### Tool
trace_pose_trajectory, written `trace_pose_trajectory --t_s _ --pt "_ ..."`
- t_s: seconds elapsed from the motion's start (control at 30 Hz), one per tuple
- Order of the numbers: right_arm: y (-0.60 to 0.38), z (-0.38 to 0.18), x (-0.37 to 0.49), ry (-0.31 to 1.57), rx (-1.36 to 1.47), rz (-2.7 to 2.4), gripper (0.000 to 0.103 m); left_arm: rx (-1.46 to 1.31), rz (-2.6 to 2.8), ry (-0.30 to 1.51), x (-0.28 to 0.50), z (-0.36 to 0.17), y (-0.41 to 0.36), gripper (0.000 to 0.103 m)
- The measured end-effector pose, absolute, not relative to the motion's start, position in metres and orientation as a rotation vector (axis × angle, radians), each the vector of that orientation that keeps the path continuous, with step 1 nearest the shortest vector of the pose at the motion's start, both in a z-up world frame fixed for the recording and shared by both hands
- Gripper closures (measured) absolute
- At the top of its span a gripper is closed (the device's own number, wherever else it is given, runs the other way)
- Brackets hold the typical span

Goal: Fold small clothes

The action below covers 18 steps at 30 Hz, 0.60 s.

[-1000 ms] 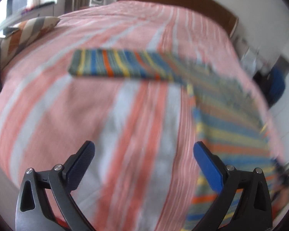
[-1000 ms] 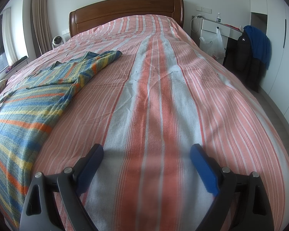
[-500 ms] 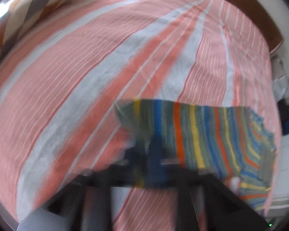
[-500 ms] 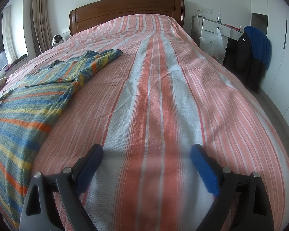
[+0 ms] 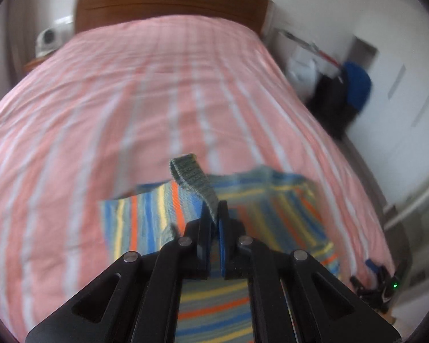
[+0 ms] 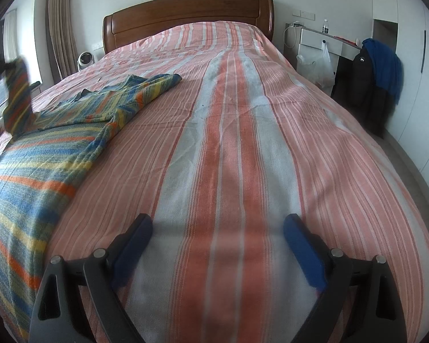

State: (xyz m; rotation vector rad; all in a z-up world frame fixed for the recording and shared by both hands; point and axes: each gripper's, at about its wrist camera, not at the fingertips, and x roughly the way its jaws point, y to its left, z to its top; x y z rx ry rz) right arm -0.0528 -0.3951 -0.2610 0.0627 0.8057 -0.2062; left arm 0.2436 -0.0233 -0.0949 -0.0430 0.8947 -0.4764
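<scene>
A striped knit sweater [image 6: 43, 148] in blue, yellow, orange and grey lies on the left side of the bed, one sleeve stretched toward the headboard. My left gripper [image 5: 214, 214] is shut on the grey ribbed cuff [image 5: 191, 177] of the other sleeve and holds it up above the sweater body [image 5: 271, 214]. That raised sleeve [image 6: 15, 91] shows at the far left of the right wrist view. My right gripper [image 6: 217, 245] is open and empty over the bedspread, to the right of the sweater.
The bed has a pink, orange and white striped spread [image 6: 243, 114] and a wooden headboard [image 6: 186, 11]. A desk [image 6: 323, 40], a plastic bag and a chair with dark jackets [image 6: 377, 68] stand along the right. A small fan [image 6: 84, 58] stands at the left.
My left gripper closed on the sleeve cuff and lifted it, swinging to face the headboard. My right gripper has stayed in place, open.
</scene>
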Motion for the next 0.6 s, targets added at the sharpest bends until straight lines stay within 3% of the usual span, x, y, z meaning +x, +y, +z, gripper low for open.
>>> trace_pose_trajectory --t_s 0.03,0.1,0.13,0.3,0.4,0.6 --pt "-0.395 -0.261 -0.053 0.806 0.062 -0.207 0.011 -0.037 -0.498 0.922 0.246 -0.104 -0.040 0.097" --pt "-0.396 -0.261 -0.053 0.805 0.062 -0.206 0.011 -0.030 -0.525 1.023 0.251 -0.135 -0.072 0.064" --pt "-0.396 -0.261 -0.053 0.805 0.062 -0.206 0.011 -0.018 -0.507 1.060 0.251 -0.152 -0.085 0.039" --pt "-0.396 -0.261 -0.053 0.805 0.062 -0.206 0.011 -0.053 -0.481 1.008 0.242 -0.167 -0.067 0.028" --pt "-0.396 -0.261 -0.054 0.803 0.064 -0.205 0.011 -0.078 -0.382 0.975 0.244 -0.174 -0.027 0.013" --pt "-0.395 -0.260 -0.055 0.799 0.061 -0.205 0.011 0.033 -0.190 1.110 0.229 -0.237 0.041 0.018"
